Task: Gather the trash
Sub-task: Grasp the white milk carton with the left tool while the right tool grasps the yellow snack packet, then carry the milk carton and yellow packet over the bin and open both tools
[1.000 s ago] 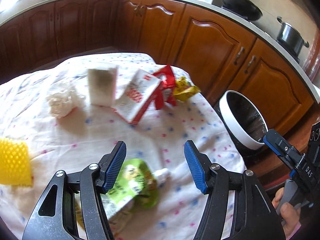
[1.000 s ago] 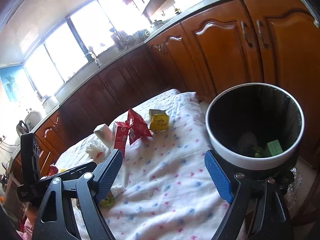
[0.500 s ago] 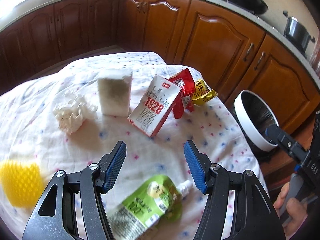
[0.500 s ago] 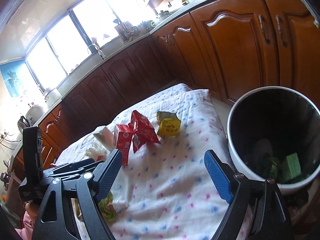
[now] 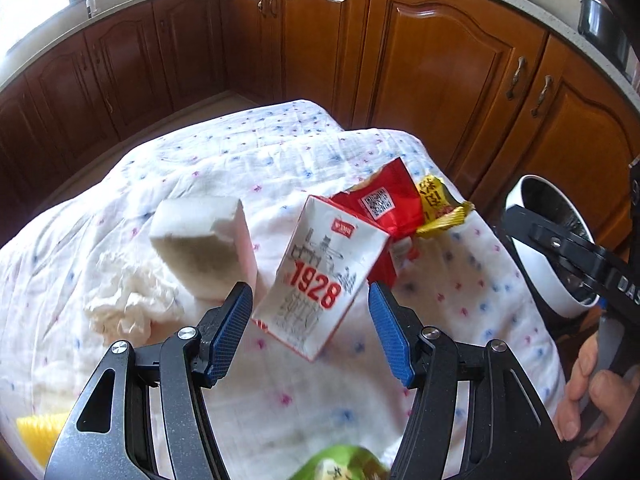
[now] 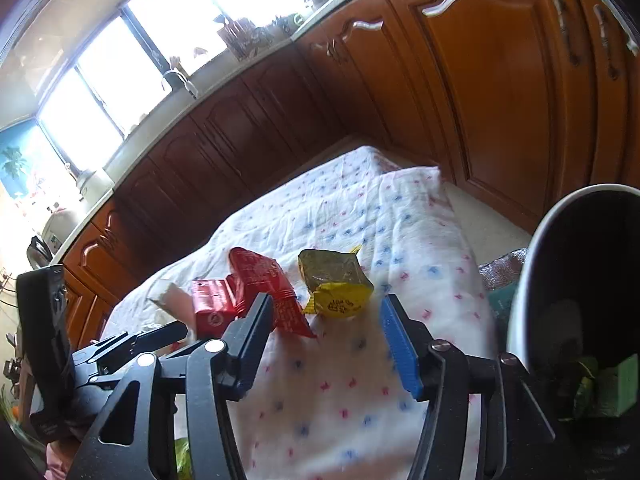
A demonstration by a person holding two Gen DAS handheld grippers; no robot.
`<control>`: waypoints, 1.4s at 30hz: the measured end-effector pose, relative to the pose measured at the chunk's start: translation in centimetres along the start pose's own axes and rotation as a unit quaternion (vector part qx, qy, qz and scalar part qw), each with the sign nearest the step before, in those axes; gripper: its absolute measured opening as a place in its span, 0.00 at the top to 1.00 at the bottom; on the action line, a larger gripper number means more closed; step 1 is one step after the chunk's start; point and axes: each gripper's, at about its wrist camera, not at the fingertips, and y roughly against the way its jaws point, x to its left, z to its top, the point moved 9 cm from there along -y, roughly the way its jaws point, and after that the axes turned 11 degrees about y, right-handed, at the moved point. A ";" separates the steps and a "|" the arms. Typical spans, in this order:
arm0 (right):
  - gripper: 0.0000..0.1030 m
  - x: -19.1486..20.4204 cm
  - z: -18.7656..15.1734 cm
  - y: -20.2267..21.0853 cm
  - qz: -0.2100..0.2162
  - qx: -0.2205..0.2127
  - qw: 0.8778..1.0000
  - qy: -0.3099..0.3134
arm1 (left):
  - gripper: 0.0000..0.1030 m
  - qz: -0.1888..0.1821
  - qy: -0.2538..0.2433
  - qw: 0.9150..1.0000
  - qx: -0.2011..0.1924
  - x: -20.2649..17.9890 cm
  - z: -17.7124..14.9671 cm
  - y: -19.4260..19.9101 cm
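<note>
Trash litters the cloth-covered worktop (image 5: 224, 160). Left gripper (image 5: 310, 334) hangs over it, jaws apart and gripping nothing, with the white "1928" carton (image 5: 320, 276) lined up in the gap beyond the blue pads. Beside the carton, a white foam block (image 5: 204, 248) and a crumpled tissue (image 5: 128, 304); behind it, a red wrapper (image 5: 384, 204) and a yellow wrapper (image 5: 438, 208). A green pouch (image 5: 336, 464) peeks in at the bottom edge, something yellow (image 5: 36, 440) at the lower left corner. Over on the right gripper (image 6: 326, 344), the jaws are closing on empty air, the yellow wrapper (image 6: 336, 288) lying just ahead between the tips and the red one (image 6: 268, 280) left of it. Bin (image 6: 532, 280) stands off the worktop's right edge, some green scraps already inside. A hand (image 5: 592, 404) grips the right tool's handle.
</note>
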 end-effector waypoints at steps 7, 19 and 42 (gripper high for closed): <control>0.92 -0.6 -0.5 -1.6 0.007 0.013 1.000 -0.007 | 0.41 0.005 -0.006 1.000 0.019 -0.2 0.5 -2.3; 0.99 0.1 -2.0 5.1 0.003 -0.023 1.000 0.014 | 0.55 -0.023 -0.004 1.000 0.018 -0.5 -0.2 -1.4; 0.99 -5.2 -6.3 16.5 -0.048 -0.077 0.996 -0.021 | 0.57 -0.100 -0.086 0.991 0.023 -11.6 -5.7 3.9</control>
